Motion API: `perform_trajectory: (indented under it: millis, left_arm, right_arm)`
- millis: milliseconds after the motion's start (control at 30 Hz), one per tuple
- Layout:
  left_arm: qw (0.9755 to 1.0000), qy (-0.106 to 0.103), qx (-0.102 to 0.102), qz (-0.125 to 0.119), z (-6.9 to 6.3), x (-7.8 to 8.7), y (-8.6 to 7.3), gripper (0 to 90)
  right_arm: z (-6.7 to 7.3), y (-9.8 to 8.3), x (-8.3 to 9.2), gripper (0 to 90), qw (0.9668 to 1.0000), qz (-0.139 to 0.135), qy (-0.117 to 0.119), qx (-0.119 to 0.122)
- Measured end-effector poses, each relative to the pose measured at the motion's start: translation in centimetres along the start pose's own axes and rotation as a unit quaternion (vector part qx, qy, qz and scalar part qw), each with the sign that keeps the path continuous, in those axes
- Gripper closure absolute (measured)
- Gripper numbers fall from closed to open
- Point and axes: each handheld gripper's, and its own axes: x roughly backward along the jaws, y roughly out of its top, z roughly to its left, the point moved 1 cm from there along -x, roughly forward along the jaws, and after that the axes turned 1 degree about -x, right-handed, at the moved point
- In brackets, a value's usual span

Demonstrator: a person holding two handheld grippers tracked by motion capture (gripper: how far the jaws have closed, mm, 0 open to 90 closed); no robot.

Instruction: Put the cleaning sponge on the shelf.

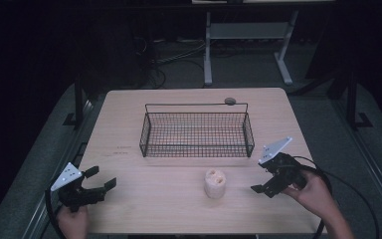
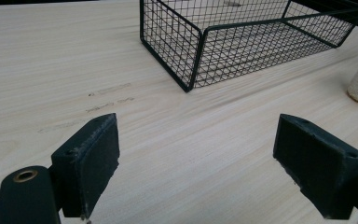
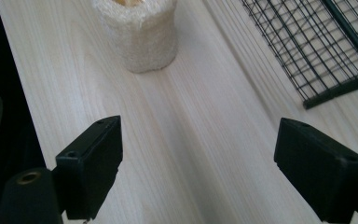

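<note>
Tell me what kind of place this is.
Probably a lab or workshop set up for recording: a bare wooden table with a wire basket and a loofah piece, desk legs and loose cables on the floor behind.

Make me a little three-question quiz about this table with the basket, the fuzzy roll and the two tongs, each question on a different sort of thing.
1. Where does the loofah roll stand?
A. inside the wire basket
B. on the table in front of the wire basket
C. between the jaws of the left tongs

2. What colour is the wire basket?
A. black
B. white
C. red

3. How do the right tongs stand?
A. shut on the roll
C. shut on nothing
B. open, holding nothing

Answers:
1. B: the high view shows the roll upright on the bare table, on the person's side of the basket and apart from it.
2. A: its mesh and rim are black in the high view and both gripper views.
3. B: in the right gripper view the jaws stand wide apart with bare wood between them, the roll farther ahead. The left tongs are open too.
</note>
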Motion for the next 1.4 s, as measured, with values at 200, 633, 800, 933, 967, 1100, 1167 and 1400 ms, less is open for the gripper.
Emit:
perform_trajectory:
  millis: [200,633,800,933,967,1100,1167,1400]
  left_arm:
    - [1.0,0.001,0.003,-0.003,0.1,0.1,0.0,13.8]
    - [1.0,-0.001,0.001,-0.002,0.1,0.0,0.0,13.8]
    - [1.0,-0.001,0.0,-0.003,0.1,0.0,0.1,13.8]
    - [1.0,-0.001,0.001,-0.004,0.1,0.0,0.1,13.8]
    - [1.0,-0.001,0.0,-0.004,0.1,0.0,0.1,13.8]
    - [1.0,-0.001,0.002,-0.004,0.1,0.0,0.1,13.8]
    - [1.0,-0.001,0.001,-0.004,0.1,0.0,0.1,13.8]
    - [1.0,-0.003,-0.001,-0.003,0.0,-0.1,0.1,13.8]
  right_arm:
    - [0.2,1.3,-0.2,14.9,0.9999,0.003,0.006,0.011]
    - [0.3,3.4,-1.2,14.9,0.9992,0.013,0.022,0.029]
    - [0.5,4.4,-1.7,14.9,0.9986,0.017,0.029,0.04]
    - [0.7,5.2,-2.2,14.9,0.9981,0.015,0.035,0.048]
    - [0.7,5.4,-2.3,14.9,0.998,0.016,0.037,0.049]
    - [0.9,5.8,-2.9,14.9,0.9973,0.021,0.043,0.055]
    - [0.9,6.0,-3.1,14.8,0.9972,0.023,0.046,0.055]
    - [1.1,6.6,-3.5,14.9,0.9965,0.02,0.053,0.062]
